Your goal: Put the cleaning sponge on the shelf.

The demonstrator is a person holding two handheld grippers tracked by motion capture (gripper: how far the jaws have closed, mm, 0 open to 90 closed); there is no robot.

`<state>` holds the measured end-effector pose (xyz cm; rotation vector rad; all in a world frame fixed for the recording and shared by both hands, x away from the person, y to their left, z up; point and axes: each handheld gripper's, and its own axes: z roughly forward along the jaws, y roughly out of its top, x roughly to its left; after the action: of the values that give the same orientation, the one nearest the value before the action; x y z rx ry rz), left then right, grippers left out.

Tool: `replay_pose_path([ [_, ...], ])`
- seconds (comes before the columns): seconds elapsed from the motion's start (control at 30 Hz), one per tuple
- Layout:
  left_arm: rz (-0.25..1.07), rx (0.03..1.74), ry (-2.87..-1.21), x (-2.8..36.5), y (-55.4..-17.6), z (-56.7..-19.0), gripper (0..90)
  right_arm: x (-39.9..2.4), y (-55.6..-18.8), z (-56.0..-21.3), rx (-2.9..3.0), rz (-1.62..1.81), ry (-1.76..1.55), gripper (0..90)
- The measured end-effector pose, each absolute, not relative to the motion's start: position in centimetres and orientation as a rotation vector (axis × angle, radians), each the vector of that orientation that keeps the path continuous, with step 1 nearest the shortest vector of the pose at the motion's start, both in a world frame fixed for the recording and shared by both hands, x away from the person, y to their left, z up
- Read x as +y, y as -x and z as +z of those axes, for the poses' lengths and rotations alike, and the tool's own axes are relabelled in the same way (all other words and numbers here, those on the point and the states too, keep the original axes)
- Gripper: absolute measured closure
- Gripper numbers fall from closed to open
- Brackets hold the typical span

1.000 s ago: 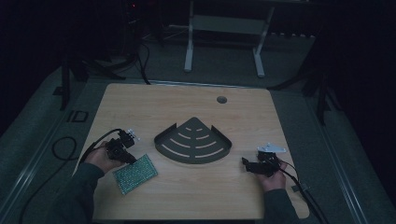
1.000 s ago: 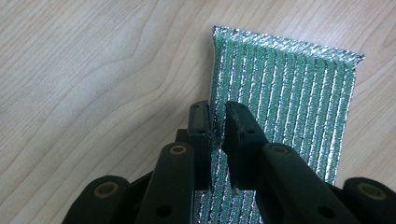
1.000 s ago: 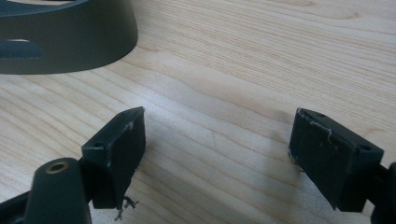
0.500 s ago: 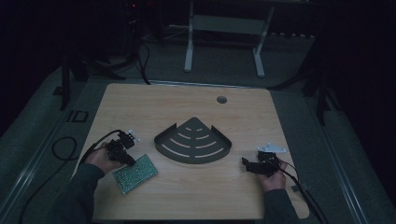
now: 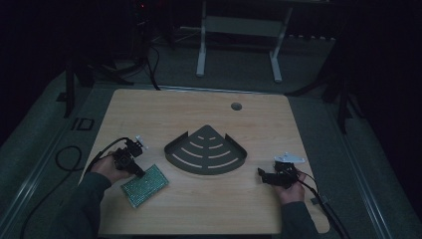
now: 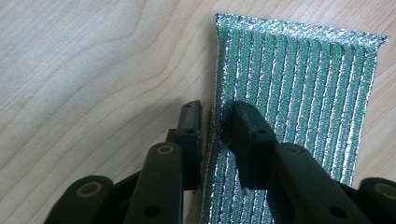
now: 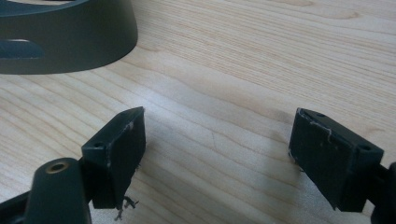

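The glittering green ribbed scouring pad (image 6: pixel 299 88) lay flat on the pale wooden table (image 5: pixel 199 109), its near edge pinched between the narrowly set jaws of the left gripper (image 6: pixel 212 123); most of the pad stretched away beyond the fingertips. No writing could be read on it. Past those fingers sat the dark grey fan-shaped slotted tray (image 5: pixel 206 150), holding nothing. The right gripper (image 7: pixel 217 154) rested with jaws spread wide over bare wood, the tray's wall beyond its left finger.
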<state>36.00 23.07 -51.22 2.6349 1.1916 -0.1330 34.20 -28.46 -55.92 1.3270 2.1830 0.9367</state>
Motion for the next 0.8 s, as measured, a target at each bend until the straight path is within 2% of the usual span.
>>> replay_pose_path([
  [0.17,-0.200,1.195,-2.618,23.2,-36.2,-51.4,82.1,-28.5,-34.2,-55.9,2.183,0.937,-1.327,18.3],
  [0.4,-0.195,1.204,-2.618,23.2,-36.3,-51.3,89.1,-28.5,-34.2,-55.9,2.183,0.937,-1.327,18.3],
  [0.6,-0.225,1.195,-2.606,23.1,-36.3,-50.9,90.0,-28.5,-34.2,-55.9,2.183,0.936,-1.327,18.3],
  [0.8,-0.183,1.186,-2.585,23.0,-36.3,-49.7,90.0,-28.5,-34.2,-55.9,2.183,0.937,-1.327,18.3],
])
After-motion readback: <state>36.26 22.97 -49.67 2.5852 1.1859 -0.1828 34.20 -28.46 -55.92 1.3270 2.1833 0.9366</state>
